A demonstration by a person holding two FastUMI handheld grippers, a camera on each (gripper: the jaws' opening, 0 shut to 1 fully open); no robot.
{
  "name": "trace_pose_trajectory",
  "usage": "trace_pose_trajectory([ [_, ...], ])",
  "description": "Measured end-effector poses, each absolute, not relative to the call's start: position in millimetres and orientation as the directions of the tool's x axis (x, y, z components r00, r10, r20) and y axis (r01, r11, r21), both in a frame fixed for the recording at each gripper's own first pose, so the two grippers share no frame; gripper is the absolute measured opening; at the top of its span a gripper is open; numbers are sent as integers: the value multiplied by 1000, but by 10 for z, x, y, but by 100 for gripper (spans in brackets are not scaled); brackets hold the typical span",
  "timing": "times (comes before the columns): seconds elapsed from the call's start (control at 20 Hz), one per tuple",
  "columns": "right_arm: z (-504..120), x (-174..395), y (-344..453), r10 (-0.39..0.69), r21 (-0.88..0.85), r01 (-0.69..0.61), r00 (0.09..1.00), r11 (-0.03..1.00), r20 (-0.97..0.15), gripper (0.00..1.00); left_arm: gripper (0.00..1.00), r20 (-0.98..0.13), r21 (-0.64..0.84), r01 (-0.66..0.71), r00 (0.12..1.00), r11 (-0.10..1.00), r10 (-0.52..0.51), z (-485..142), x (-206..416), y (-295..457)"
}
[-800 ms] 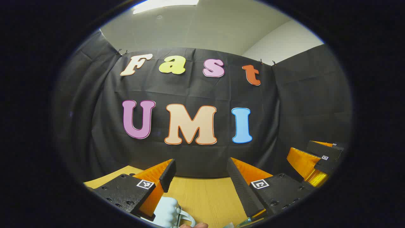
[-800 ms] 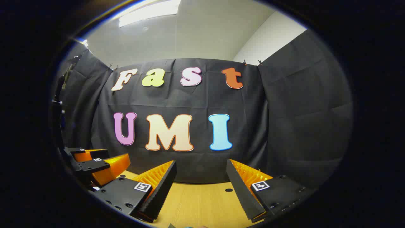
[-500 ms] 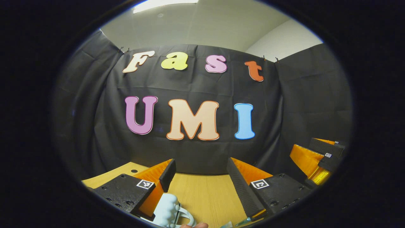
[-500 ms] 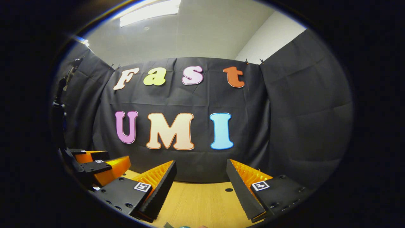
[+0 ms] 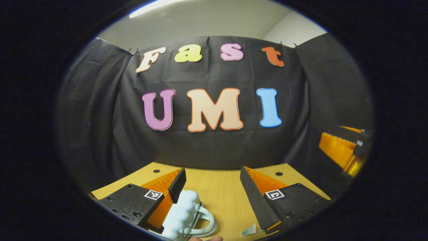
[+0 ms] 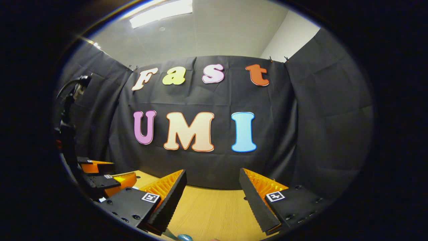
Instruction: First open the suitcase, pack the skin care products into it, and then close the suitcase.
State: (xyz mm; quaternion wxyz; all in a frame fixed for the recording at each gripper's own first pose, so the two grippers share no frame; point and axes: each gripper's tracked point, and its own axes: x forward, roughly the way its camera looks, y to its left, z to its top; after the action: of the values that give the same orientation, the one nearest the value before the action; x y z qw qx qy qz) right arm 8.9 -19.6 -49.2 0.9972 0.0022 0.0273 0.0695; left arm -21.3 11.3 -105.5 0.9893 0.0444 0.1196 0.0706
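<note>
Left gripper: jaws apart, empty, raised over the wooden surface.
Right gripper: jaws apart, empty, raised.
Pale blue suitcase: just below the left gripper's left finger, handle showing, apparently closed.
Progress: apparently at the start; opening, packing and closing all remain.

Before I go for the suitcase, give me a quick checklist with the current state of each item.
1. Left gripper open, nothing between its fingers: ok.
2. Right gripper open, nothing between its fingers: ok.
3. Suitcase located: pale ridged case with a handle, low in the left gripper view, is probably it: ok.
4. Suitcase lid open: cannot tell.
5. Skin care products located: cannot tell; just a small teal tip at the edge.
6. Table ahead unobstructed: ok.
</note>
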Motion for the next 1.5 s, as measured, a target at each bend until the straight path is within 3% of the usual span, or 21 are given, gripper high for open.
trace_pose_trajectory([
  [0.35, -794, 76, -220, 54, 5, -54, 987, 999, -153, 99, 95, -564, 71, -33, 823, 997, 68, -2299, -352, 165],
  [0.5, -849, 72, -236, 27, -6, -29, 985, 1000, -172, 99, 95, -643, 47, -16, 765, 999, 42, -2586, -339, 142],
  [0.8, -966, 63, -249, 2, -38, -10, 978, 999, -209, 99, 95, -772, 77, -61, 628, 995, 98, -3087, -458, 281],
  [0.9, -1010, 54, -273, -3, -39, -5, 975, 999, -222, 99, 97, -773, 112, -30, 625, 993, 106, -3124, -416, 297],
  [0.95, -1018, 53, -288, -8, -36, 0, 975, 999, -223, 99, 85, -785, 106, -13, 613, 994, 91, -3193, -405, 263],
  [1.2, -1082, 56, -339, -18, -34, 11, 972, 999, -235, 99, 64, -864, 77, -58, 494, 995, 96, -3536, -583, 284],
  [1.3, -1110, 59, -345, -18, -40, 9, 971, 999, -238, 99, 47, -871, 69, -38, 484, 997, 79, -3550, -589, 272],
  [1.35, -1107, 65, -337, -17, -39, 8, 971, 999, -239, 99, 29, -875, 60, -32, 479, 998, 68, -3543, -580, 274],
  [1.5, -1086, 74, -289, -4, -35, -4, 973, 999, -230, 99, 16, -899, 18, -30, 438, 999, 29, -3599, -612, 286],
])
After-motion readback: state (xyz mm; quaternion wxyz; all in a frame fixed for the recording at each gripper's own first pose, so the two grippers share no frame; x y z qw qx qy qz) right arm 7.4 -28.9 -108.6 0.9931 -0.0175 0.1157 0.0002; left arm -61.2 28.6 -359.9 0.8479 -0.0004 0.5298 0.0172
